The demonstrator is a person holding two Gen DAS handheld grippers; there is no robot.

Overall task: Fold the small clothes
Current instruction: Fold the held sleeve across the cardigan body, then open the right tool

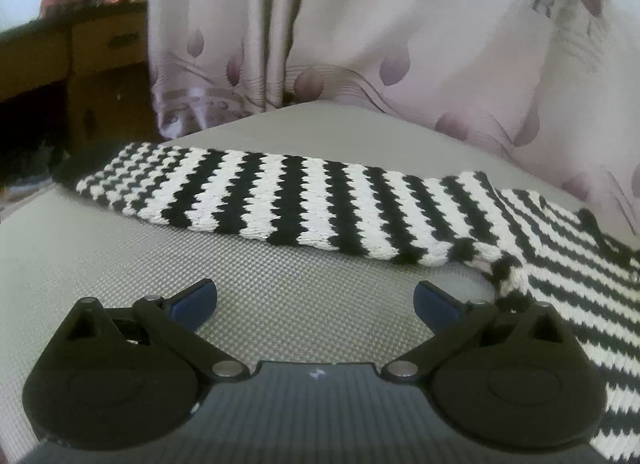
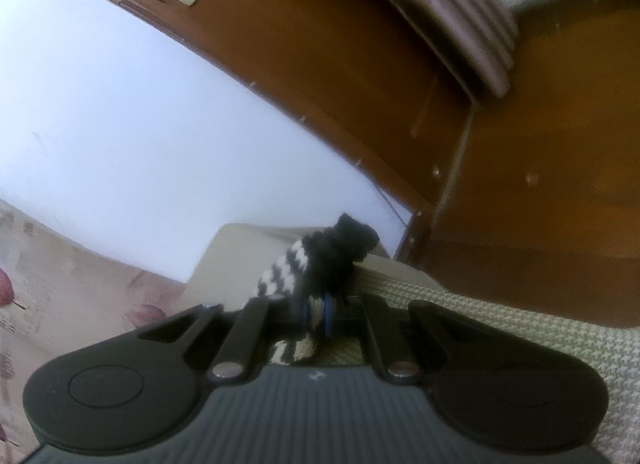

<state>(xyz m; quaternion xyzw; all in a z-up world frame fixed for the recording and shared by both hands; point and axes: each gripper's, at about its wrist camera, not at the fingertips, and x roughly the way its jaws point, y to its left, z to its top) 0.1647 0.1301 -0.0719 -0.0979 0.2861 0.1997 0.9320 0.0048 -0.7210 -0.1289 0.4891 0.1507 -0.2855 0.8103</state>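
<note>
A black-and-white striped knitted garment (image 1: 304, 200) lies flat on a grey woven surface (image 1: 120, 264); one sleeve stretches left, the body spreads to the right. My left gripper (image 1: 315, 300) is open and empty, low over the surface just in front of the sleeve. My right gripper (image 2: 316, 314) is shut on a black-cuffed striped end of the garment (image 2: 320, 256) and holds it lifted above the surface (image 2: 520, 332).
A pale curtain with purple flowers (image 1: 400, 44) hangs behind the surface. A wooden dresser (image 1: 100, 48) stands at the far left. In the right wrist view a brown wooden door (image 2: 320, 44) and a white wall (image 2: 120, 124) fill the background.
</note>
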